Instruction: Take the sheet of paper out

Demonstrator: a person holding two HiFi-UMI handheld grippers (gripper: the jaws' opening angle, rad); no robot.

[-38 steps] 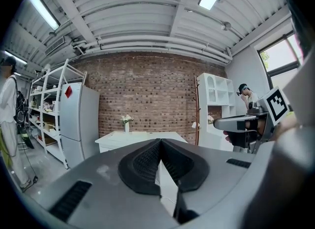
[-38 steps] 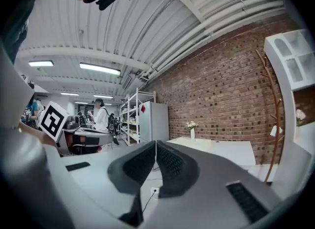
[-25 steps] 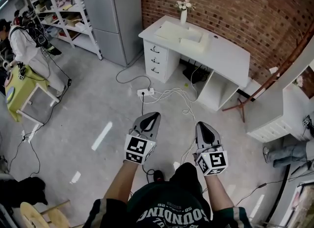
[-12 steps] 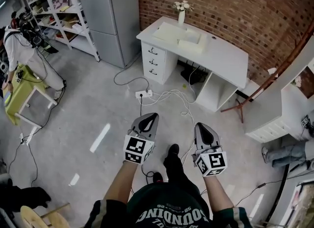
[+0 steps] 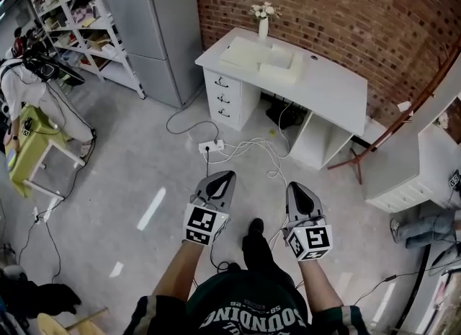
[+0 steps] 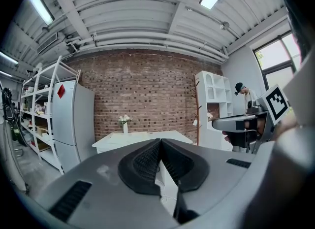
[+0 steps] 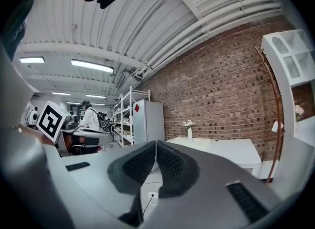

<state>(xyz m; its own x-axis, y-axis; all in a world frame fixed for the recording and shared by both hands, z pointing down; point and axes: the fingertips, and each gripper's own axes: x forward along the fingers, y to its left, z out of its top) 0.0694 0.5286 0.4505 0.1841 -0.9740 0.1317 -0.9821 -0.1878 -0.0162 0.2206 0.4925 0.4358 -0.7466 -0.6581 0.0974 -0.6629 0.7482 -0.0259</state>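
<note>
Head view: the left gripper (image 5: 225, 177) and right gripper (image 5: 296, 186) are held out level over the floor (image 5: 144, 161), just being carried I'd say, since nothing's in reach. The white desk (image 5: 324, 85) is well off at the far side. I can't spot any sheet of paper; my guess is it's at that desk. The shirt (image 5: 248, 315) print partly reads "OUNDING".

Left gripper view: jaws pressed together, empty, with a vase of flowers (image 6: 125, 123) ahead.

Right gripper view: same deal, closed on nothing, with a power strip (image 7: 152, 195) below.

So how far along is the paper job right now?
Nothing looks done yet. In hand: the left gripper and right gripper are both shut and empty, held over the floor, short of the white desk. Left: reach the desk, find the sheet, take it out.
</note>
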